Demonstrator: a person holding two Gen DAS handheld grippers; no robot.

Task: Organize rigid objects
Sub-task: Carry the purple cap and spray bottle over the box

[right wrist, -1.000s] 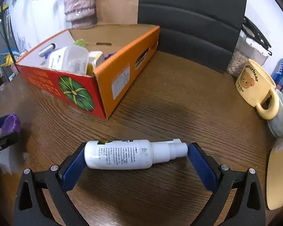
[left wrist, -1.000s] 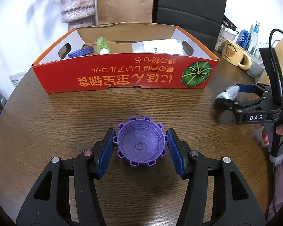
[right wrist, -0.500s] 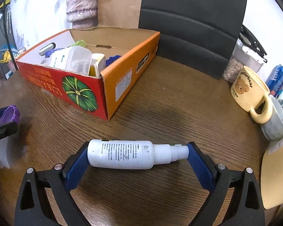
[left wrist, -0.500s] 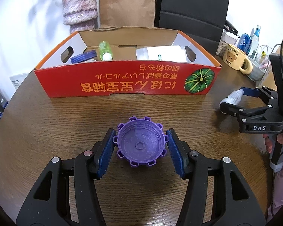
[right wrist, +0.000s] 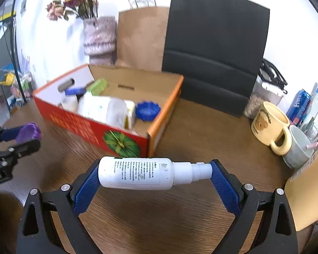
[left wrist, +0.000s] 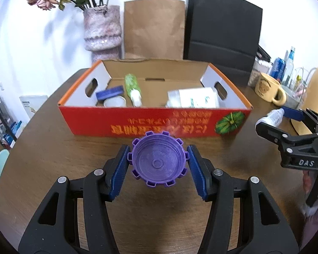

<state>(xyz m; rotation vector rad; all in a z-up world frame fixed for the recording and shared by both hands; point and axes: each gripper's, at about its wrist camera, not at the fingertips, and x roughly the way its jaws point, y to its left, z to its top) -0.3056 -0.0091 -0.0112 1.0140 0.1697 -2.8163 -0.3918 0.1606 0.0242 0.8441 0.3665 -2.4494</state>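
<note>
- Clearly both grippers carry loads meant for the cardboard box (left wrist: 154, 124), which sits far of them on the counter (left wrist: 53, 148).
- Left gripper (left wrist: 158, 165): jaws are narrowed onto the purple toothed cap (left wrist: 158, 162), pads against its notched rim on either side, its hollow side facing the camera; it looks lifted off the wood, just near of the box's red front wall.
- Right gripper (right wrist: 154, 172): jaws stand wide, clamping the white spray bottle (right wrist: 137, 172) end to end, base against one pad, nozzle against the other, so it lies crosswise.
- Inside the box lie a green bottle (left wrist: 132, 84), a blue lid (right wrist: 147, 110) and a white container (left wrist: 193, 100), so I judge dropping these two in comes next.
</note>
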